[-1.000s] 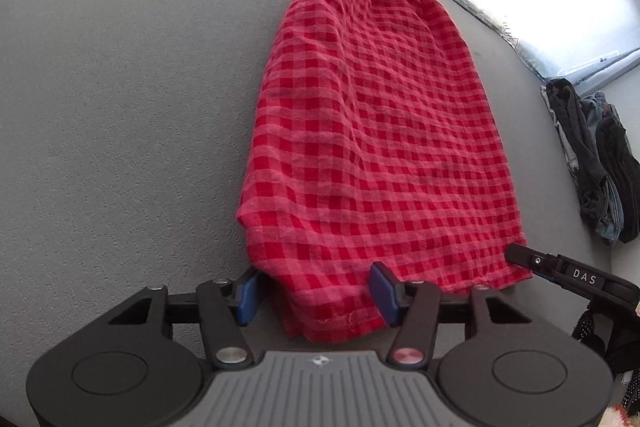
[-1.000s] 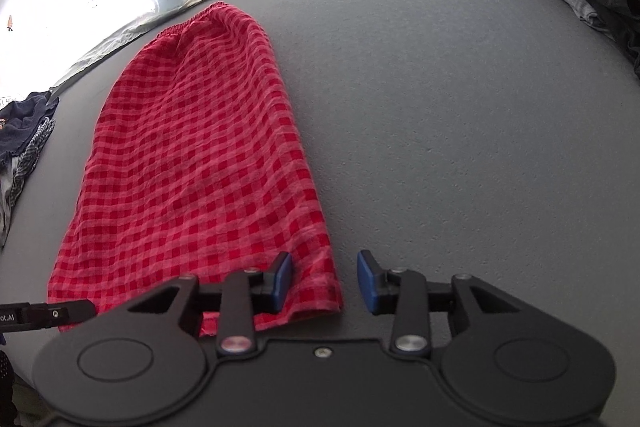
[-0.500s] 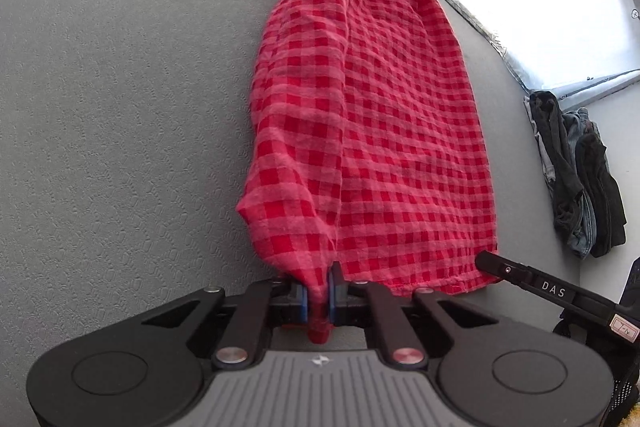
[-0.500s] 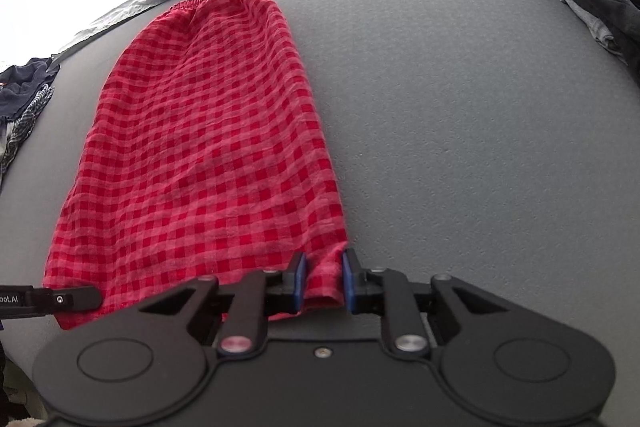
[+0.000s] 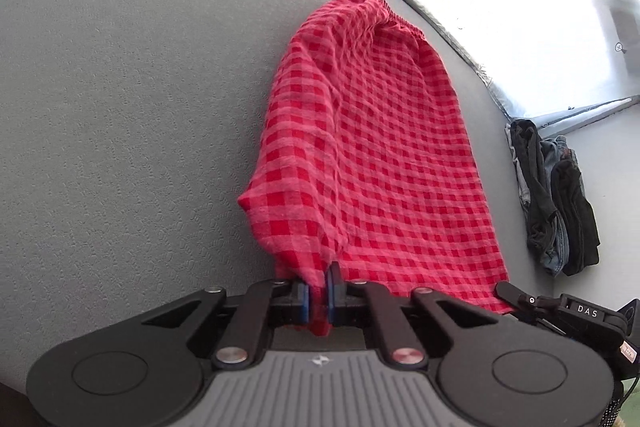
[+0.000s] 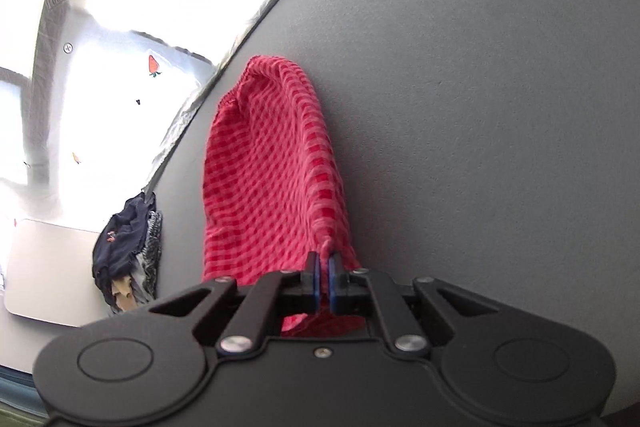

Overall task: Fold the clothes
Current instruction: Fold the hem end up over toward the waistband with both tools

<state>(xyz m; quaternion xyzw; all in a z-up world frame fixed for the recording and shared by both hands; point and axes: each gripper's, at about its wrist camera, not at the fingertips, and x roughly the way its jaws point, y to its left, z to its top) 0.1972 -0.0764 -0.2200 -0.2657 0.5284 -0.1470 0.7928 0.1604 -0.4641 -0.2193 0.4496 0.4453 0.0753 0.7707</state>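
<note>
A red checked garment (image 5: 380,155) lies lengthwise on the grey surface, its gathered waistband at the far end. My left gripper (image 5: 318,297) is shut on the near left corner of its hem and holds it raised. My right gripper (image 6: 323,281) is shut on the near right corner of the red checked garment (image 6: 272,179), which hangs taut from the pinch toward the far end. The right gripper's tip also shows in the left wrist view (image 5: 516,297) at the cloth's right edge.
A pile of dark clothes (image 5: 556,203) lies right of the garment. Another dark pile (image 6: 128,239) lies at its left, beside a pale tray (image 6: 48,267). The grey surface (image 5: 120,107) ends at a silver edge (image 5: 452,39) at the back.
Both grippers went from open around the hem corners to shut on them, then lifted. The near end of the garment has risen off the surface and bunched at each pinch.
</note>
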